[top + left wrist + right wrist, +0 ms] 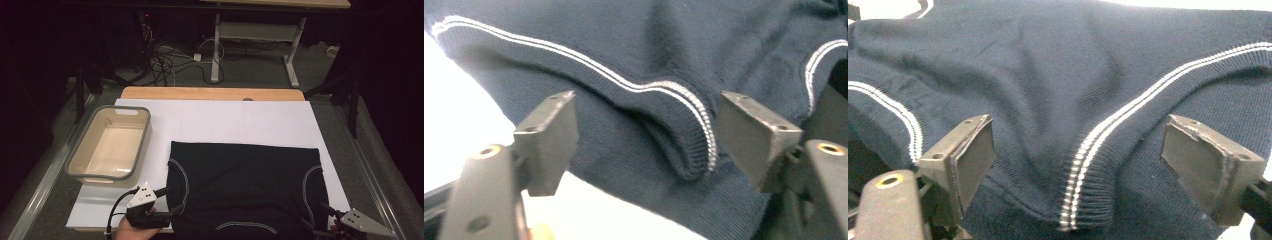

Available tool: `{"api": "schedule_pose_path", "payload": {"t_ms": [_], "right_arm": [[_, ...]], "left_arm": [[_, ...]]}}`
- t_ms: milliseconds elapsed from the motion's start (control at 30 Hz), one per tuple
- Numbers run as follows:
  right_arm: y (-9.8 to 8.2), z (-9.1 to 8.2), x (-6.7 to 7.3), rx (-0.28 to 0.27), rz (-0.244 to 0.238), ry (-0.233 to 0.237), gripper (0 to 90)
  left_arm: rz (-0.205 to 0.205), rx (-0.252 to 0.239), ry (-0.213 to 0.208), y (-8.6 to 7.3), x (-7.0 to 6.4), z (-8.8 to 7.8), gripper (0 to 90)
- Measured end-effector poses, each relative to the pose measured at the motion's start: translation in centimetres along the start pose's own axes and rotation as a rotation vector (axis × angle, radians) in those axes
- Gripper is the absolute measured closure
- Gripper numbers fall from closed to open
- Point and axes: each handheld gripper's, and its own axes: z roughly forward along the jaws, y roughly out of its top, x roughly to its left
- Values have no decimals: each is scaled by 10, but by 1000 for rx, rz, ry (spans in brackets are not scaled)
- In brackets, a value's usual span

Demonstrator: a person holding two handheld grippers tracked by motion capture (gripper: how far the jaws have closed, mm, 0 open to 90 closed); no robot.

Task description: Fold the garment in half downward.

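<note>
The counter (210, 93) was the biggest thing, a long wooden top with a white sheet (235, 122) spread over most of it. On the near half of the sheet lay a dark knit top (245, 187), flat and wide, with thin white lines sewn along its curved edges. Its far edge ran straight across the sheet, and its near edge reached the front of the counter. To the left of the knit top, close by but apart from it, stood a cream bin (80, 150) with a grey rim. It sat on the left side of the sheet. The left gripper (162, 192) was at the near left corner of the knit top, held in a hand (131, 231) that came in from the bottom. In the left gripper view its two black jaws stood wide apart, and a folded, striped edge of the knit top (684, 150) bulged up between them; the pads did not press on it. The right gripper (325, 207) was at the near right corner of the knit top. Its jaws were spread wide too, with another striped fold (1078, 190) between them, and it looked loose, though the view was a bit blurry.
</note>
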Motion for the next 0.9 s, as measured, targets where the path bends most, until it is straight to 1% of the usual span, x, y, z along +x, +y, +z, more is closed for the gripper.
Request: {"api": "schedule_pose_path", "payload": {"t_ms": [100, 167, 200, 233, 367, 400, 467, 567, 667, 767, 833, 867, 900], "right_arm": [[0, 2, -4, -4, 8, -8, 77], [0, 3, -6, -6, 6, -17, 43], [0, 5, -7, -6, 14, -26, 18], [0, 5, -8, -8, 17, -29, 1], [2, 11, -13, -11, 52, -53, 0], [4, 12, -15, -9, 48, -63, 0], [7, 15, -16, -8, 51, -70, 0], [10, 18, -17, -5, 35, -78, 0], [11, 20, -18, -3, 29, -70, 0], [14, 21, -20, -5, 28, -70, 0], [15, 23, -22, -3, 29, -75, 0], [16, 24, -23, -1, 30, -82, 0], [17, 25, -25, -1, 27, -85, 0]], "left_arm": [[-10, -8, 6, 1, 5, 1, 157], [-15, -11, -5, 2, 8, 1, 136], [-20, -11, -8, 2, 9, 2, 126], [-26, -7, -1, 3, 11, 3, 102], [-37, -4, 19, 8, 16, 7, 11], [-36, -2, 21, 9, 17, 8, 0], [-28, 6, 34, 13, 19, 11, 0], [-38, 12, 46, 18, 23, 17, 0], [-34, 32, 69, 24, 29, 25, 0], [-45, 30, 92, 33, 37, 34, 0], [-64, 20, 84, 38, 42, 39, 0], [-68, 21, 88, 39, 44, 41, 0], [-74, 25, 100, 42, 48, 45, 0]]}}
